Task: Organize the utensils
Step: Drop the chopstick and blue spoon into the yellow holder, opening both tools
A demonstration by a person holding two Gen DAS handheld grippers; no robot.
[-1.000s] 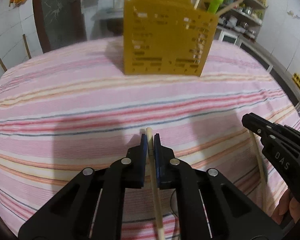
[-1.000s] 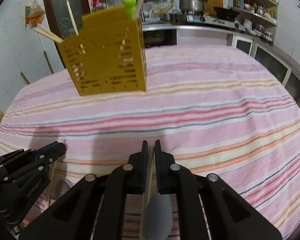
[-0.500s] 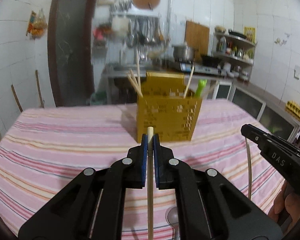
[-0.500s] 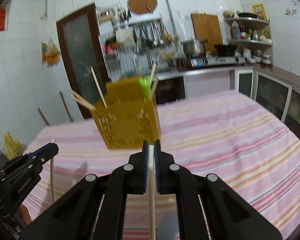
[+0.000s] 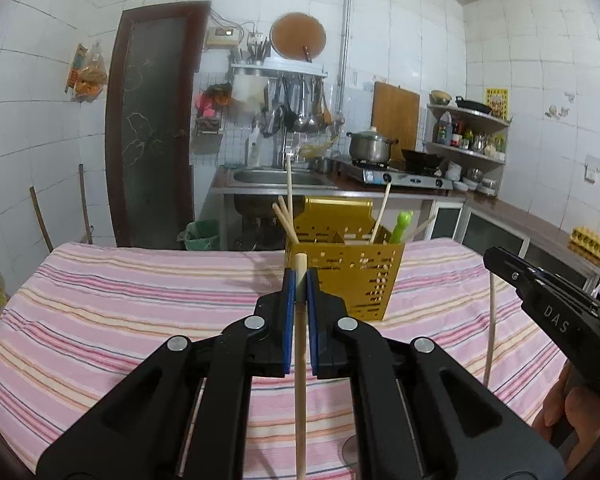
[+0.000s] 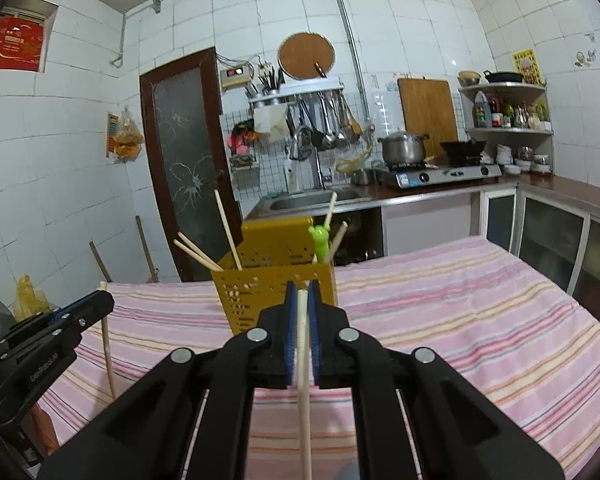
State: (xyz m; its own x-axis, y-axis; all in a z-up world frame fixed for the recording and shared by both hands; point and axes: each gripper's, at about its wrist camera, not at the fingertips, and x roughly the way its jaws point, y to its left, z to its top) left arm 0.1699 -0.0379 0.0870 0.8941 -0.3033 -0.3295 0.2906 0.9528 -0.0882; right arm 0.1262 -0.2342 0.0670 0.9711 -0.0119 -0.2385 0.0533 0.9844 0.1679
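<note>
A yellow perforated utensil holder (image 5: 346,272) (image 6: 274,294) stands on the striped table and carries several wooden chopsticks and a green-handled utensil (image 5: 401,225) (image 6: 320,240). My left gripper (image 5: 300,280) is shut on a pale wooden chopstick (image 5: 300,380) that hangs down between its blue pads, in front of the holder. My right gripper (image 6: 302,294) is shut on a second chopstick (image 6: 304,380), also short of the holder. Each gripper appears in the other's view, the right gripper (image 5: 548,308) and the left gripper (image 6: 56,324), with its chopstick dangling.
The pink striped tablecloth (image 5: 120,312) (image 6: 480,320) covers the table around the holder. Behind it are a sink (image 5: 276,178), a gas stove with a pot (image 6: 404,148), shelves and a dark door (image 5: 152,120). A hand (image 5: 568,404) shows at the lower right.
Both grippers rose and tilted up from looking down at the cloth to near level, each keeping its chopstick. The holder now sits farther and smaller, and the kitchen wall has come into view.
</note>
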